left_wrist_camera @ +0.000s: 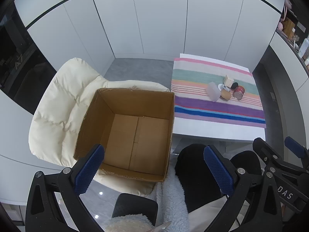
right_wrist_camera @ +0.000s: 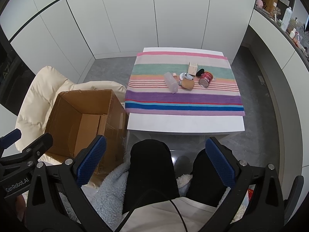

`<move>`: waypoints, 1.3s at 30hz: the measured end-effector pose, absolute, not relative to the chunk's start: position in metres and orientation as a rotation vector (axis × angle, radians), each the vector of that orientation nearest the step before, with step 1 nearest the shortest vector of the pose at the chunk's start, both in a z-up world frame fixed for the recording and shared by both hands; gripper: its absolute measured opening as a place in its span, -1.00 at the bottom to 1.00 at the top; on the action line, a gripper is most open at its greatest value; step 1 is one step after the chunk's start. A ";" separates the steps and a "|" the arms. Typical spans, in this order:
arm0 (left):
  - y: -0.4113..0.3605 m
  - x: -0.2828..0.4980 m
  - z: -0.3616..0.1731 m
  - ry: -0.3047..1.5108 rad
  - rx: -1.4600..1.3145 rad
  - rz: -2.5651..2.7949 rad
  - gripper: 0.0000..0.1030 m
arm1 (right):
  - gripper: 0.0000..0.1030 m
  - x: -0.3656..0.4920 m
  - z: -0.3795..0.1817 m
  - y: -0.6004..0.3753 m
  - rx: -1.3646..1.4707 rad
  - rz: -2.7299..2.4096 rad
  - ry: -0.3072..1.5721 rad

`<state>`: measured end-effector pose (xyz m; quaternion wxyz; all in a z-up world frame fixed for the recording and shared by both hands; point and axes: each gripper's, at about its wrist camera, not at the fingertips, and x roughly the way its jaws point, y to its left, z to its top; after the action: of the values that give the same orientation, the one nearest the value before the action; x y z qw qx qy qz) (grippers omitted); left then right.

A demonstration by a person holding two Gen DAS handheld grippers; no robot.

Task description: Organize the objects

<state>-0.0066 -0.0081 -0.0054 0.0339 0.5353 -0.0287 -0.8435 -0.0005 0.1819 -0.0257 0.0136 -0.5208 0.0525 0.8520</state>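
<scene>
An open, empty cardboard box (left_wrist_camera: 133, 129) (right_wrist_camera: 85, 119) sits on a cream cushioned chair (left_wrist_camera: 58, 104) (right_wrist_camera: 34, 89), left of a white table (right_wrist_camera: 185, 124) (left_wrist_camera: 212, 129). On the table's striped cloth (right_wrist_camera: 183, 100) (left_wrist_camera: 220, 106) lies a cluster: a translucent plastic case (right_wrist_camera: 171, 82) (left_wrist_camera: 213, 91), a red can on its side (right_wrist_camera: 205, 78) (left_wrist_camera: 239, 92), a tan round compact (right_wrist_camera: 187, 84) (left_wrist_camera: 226, 95), a small white box (right_wrist_camera: 193, 67) (left_wrist_camera: 228, 81) and a black round item (right_wrist_camera: 200, 72). My left gripper (left_wrist_camera: 154, 167) is open and empty above the box's near edge. My right gripper (right_wrist_camera: 155, 161) is open and empty, well short of the table.
The person's black-trousered knees (right_wrist_camera: 152, 164) and a pale fleece garment (right_wrist_camera: 108, 193) lie below the grippers. White cabinet doors (right_wrist_camera: 154, 15) stand behind the table. A cluttered shelf (right_wrist_camera: 285, 15) runs along the right. Grey floor (right_wrist_camera: 108, 67) surrounds the table.
</scene>
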 end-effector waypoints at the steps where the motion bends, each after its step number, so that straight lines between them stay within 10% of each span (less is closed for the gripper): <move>1: -0.008 -0.007 -0.005 -0.090 1.644 -2.593 1.00 | 1.00 0.000 -0.026 0.182 -1.626 2.655 0.162; 39: 0.001 -0.010 -0.018 -0.073 1.687 -2.577 1.00 | 1.00 0.001 -0.037 0.191 -1.644 2.619 0.186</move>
<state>-0.0103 0.0012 -0.0183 0.0307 0.5473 -0.0237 -0.8361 0.0007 0.1907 -0.0374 0.0217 -0.5306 0.0600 0.8452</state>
